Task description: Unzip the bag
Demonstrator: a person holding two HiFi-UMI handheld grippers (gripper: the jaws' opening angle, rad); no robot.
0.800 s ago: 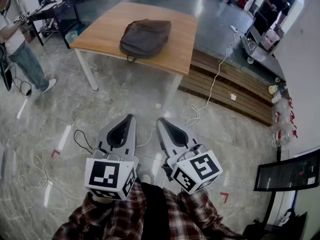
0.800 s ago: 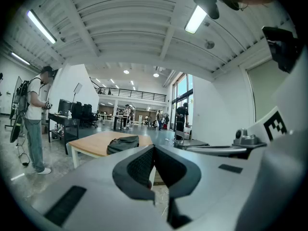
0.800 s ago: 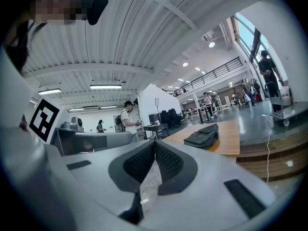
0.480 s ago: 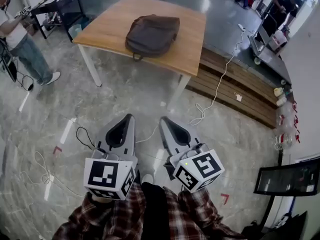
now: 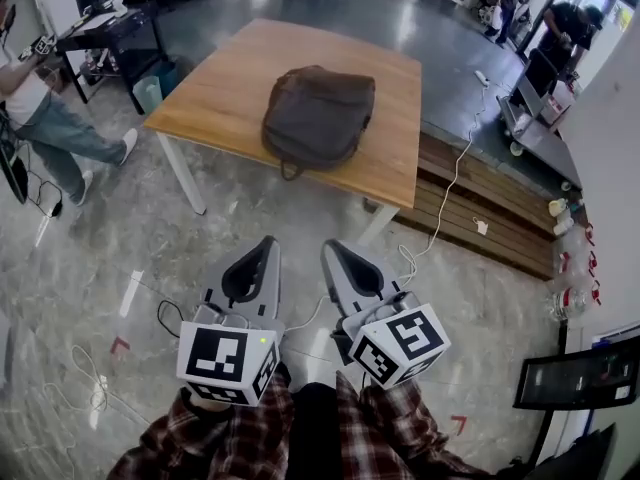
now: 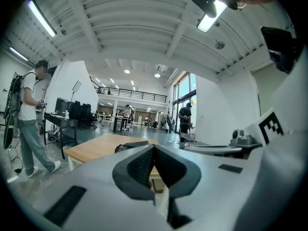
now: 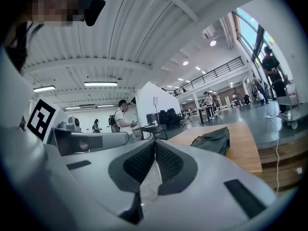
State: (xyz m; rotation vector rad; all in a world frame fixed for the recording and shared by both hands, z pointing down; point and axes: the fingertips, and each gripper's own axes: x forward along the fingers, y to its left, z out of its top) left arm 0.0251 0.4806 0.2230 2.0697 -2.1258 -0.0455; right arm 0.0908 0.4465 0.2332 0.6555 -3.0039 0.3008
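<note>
A dark brown bag (image 5: 318, 116) lies flat on a wooden table (image 5: 230, 73) some way ahead of me; its zip looks closed. In the right gripper view the bag (image 7: 212, 140) shows on the table to the right of the jaws. My left gripper (image 5: 267, 244) and right gripper (image 5: 326, 248) are held side by side low over the floor, well short of the table. Both are shut, jaw tips touching, with nothing between them. In the left gripper view the bag (image 6: 129, 146) peeks just above the shut jaws.
A person (image 5: 45, 118) stands left of the table beside a dark desk (image 5: 105, 30). White cables (image 5: 440, 193) trail across the marble floor. A wooden platform (image 5: 480, 213) lies right of the table. Other people (image 5: 560, 28) stand at the far right.
The table and bag have come nearer and lower in the head view as I walk toward them. Both grippers stay shut and held together.
</note>
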